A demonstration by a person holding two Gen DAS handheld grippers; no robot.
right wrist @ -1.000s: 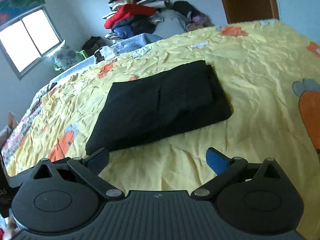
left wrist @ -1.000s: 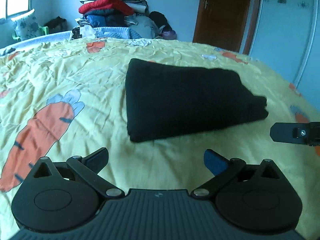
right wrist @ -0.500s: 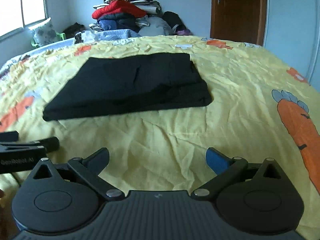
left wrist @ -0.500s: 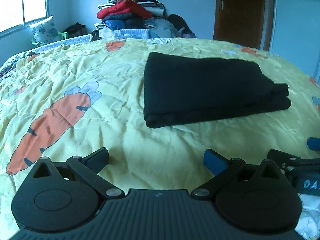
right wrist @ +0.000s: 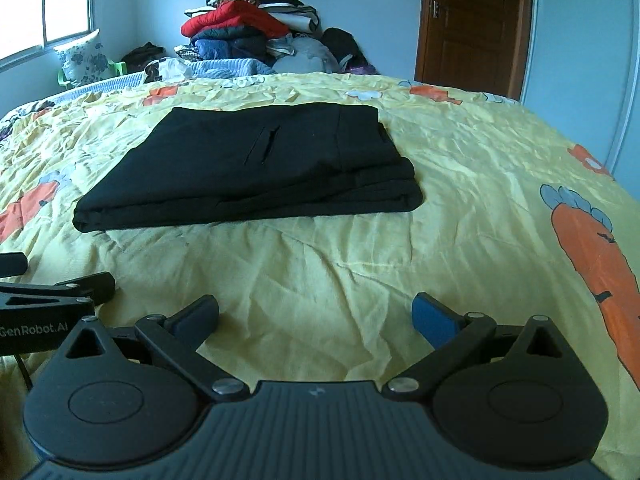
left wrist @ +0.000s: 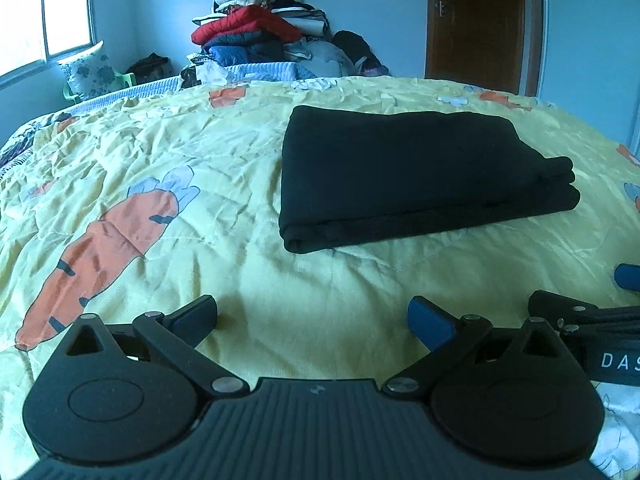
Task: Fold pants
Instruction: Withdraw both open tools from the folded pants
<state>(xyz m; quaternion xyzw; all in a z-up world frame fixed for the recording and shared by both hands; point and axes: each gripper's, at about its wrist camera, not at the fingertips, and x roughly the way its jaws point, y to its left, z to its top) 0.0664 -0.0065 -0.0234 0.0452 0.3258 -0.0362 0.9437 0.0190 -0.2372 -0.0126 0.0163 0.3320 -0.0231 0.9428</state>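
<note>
1. Left wrist view: folded pants (left wrist: 404,172) sit mid-bed (left wrist: 168,152), nearer the far edge.
2. Left claw (left wrist: 312,316) and right claw (right wrist: 316,314) both gape, empty.
3. Looks done; I'd just pull away without snagging the stack.

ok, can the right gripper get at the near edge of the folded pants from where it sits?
Probably yes. The right gripper is open and empty, and only bare yellow bedspread lies between it and the pants. The left gripper sits off to the side, clear of that path.
</note>
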